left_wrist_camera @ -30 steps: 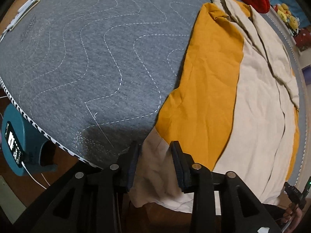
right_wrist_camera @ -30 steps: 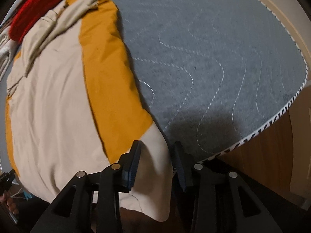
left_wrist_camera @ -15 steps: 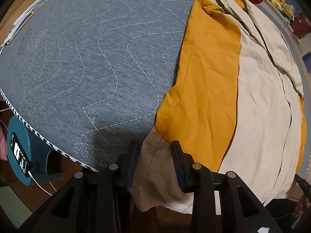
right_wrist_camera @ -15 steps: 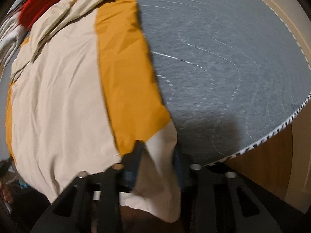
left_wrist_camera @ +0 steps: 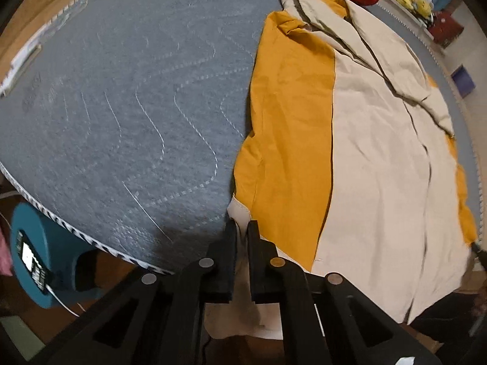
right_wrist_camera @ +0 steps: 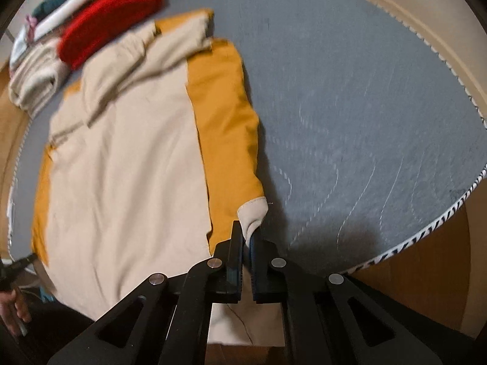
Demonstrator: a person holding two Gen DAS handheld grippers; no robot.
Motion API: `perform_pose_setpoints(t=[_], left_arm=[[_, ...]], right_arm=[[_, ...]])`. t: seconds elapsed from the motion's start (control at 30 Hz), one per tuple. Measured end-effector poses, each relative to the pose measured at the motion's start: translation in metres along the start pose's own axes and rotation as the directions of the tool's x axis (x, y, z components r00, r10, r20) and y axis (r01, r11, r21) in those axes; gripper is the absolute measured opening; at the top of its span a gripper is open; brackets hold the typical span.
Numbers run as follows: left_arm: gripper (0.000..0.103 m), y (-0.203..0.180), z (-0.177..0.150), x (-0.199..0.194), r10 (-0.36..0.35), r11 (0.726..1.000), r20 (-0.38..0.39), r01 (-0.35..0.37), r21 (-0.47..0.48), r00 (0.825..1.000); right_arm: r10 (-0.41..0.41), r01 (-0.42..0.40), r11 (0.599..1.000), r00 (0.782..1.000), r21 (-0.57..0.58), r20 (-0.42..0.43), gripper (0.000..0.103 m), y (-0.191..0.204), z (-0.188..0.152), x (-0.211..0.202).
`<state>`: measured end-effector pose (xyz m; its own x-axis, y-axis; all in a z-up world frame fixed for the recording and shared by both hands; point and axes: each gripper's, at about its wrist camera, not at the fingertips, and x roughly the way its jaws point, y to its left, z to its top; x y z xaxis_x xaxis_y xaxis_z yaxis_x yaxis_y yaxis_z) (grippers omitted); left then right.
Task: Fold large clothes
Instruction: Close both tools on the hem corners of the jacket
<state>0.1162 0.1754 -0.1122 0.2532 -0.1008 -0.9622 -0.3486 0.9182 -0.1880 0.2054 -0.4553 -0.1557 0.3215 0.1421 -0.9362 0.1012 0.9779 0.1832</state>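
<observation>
Since a second ago, both pairs of fingers have closed: our left gripper (left_wrist_camera: 242, 228) and right gripper (right_wrist_camera: 247, 237) now pinch the garment (left_wrist_camera: 365, 152) by its two near hem corners on the bed (left_wrist_camera: 121, 106). We should lift both evenly, keeping the hem taut. Only the right view shows the red knit (right_wrist_camera: 109, 18) atop a clothes pile.
</observation>
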Motion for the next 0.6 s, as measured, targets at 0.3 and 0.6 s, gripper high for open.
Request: perform_pose_setpoints(t=[0.3,0.6], left_arm=[[0.02,0.018,0.002,0.024,0.043,0.998,-0.08,-0.047,-0.045,0.996],[0.018,-0.008,-0.002,0.03,0.125,0.99,-0.059,-0.12,0.07,0.99]], right_arm=[[-0.115,0.115,0.993,0.974,-0.008,-0.193,0.02,-0.003,-0.004,0.053],[-0.167,0.152,0.984,0.968,-0.096,-0.186,0.023,0.021,-0.009,0.059]])
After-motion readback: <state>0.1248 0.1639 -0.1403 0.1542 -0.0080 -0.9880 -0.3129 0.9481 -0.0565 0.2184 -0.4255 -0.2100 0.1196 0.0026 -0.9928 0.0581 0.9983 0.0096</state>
